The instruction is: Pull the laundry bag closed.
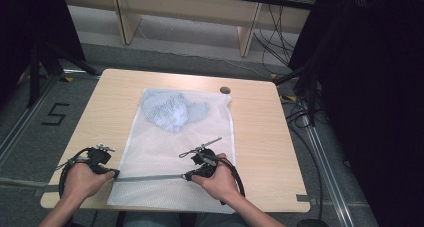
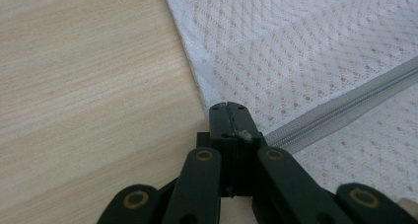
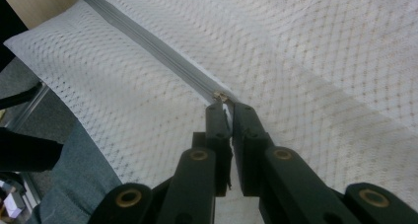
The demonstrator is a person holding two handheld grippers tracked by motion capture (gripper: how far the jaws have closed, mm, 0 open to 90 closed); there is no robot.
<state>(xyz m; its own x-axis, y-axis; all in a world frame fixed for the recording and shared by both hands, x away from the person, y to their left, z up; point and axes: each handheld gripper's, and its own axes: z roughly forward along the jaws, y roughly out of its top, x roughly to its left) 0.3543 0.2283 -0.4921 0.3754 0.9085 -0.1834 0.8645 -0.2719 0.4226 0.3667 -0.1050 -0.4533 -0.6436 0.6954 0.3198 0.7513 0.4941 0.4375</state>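
1. A white mesh laundry bag (image 1: 175, 147) is laid flat on the wooden table (image 1: 260, 132), running from the middle to the near edge, with its near end slightly past that edge
2. A bundle of light blue cloth (image 1: 172, 109) is seen inside the bag at its far end
3. A grey zipper (image 1: 150, 177) is stretched across the bag's near end, between the two grippers
4. The zipper's left end (image 2: 276, 137), at the bag's left edge, is pinched by the left gripper (image 1: 114, 173); its jaws are pressed together on it
5. The small zipper slider (image 3: 220, 96) is gripped by the right gripper (image 1: 186, 176); its jaws are nearly closed around it, a thin gap left between them
6. Each gripper is held by a hand: left hand (image 1: 82, 179), right hand (image 1: 217, 179)
7. A small dark round disc (image 1: 225, 90) is seen on the table just beyond the bag's far right corner
8. Grey floor (image 1: 30, 137) and black cables (image 1: 300, 112) are seen around the table
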